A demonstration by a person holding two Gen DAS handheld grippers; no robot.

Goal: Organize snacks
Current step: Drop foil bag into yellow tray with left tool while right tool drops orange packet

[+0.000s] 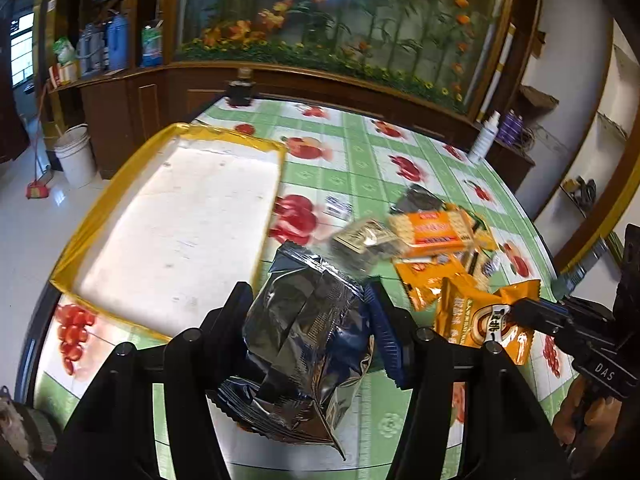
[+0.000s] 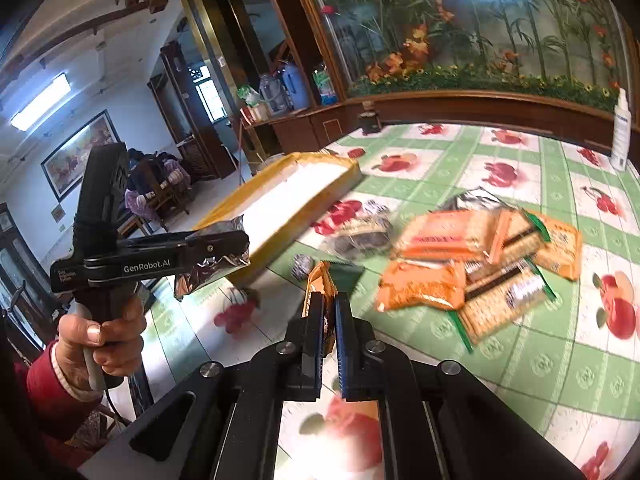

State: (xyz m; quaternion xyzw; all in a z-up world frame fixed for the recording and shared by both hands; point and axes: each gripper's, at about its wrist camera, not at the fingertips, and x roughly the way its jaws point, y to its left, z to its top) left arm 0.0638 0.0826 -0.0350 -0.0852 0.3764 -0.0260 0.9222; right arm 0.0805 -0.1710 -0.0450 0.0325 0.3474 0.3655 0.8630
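My left gripper (image 1: 308,300) is shut on a dark foil snack bag (image 1: 304,344), held above the table just right of the yellow-rimmed white tray (image 1: 176,216). It also shows in the right wrist view (image 2: 240,248) with the foil bag (image 2: 212,270) in its jaws. My right gripper (image 2: 329,308) is shut on an orange snack packet (image 2: 318,300), which shows in the left wrist view (image 1: 476,316). A pile of orange and tan snack packets (image 1: 432,236) lies on the tablecloth, also in the right wrist view (image 2: 472,264).
The table has a green checked fruit-print cloth (image 1: 360,168). A white spray bottle (image 2: 621,132) stands at the far right edge. A dark jar (image 1: 240,90) stands at the far edge. Wooden cabinets and a white bucket (image 1: 76,156) lie beyond the table.
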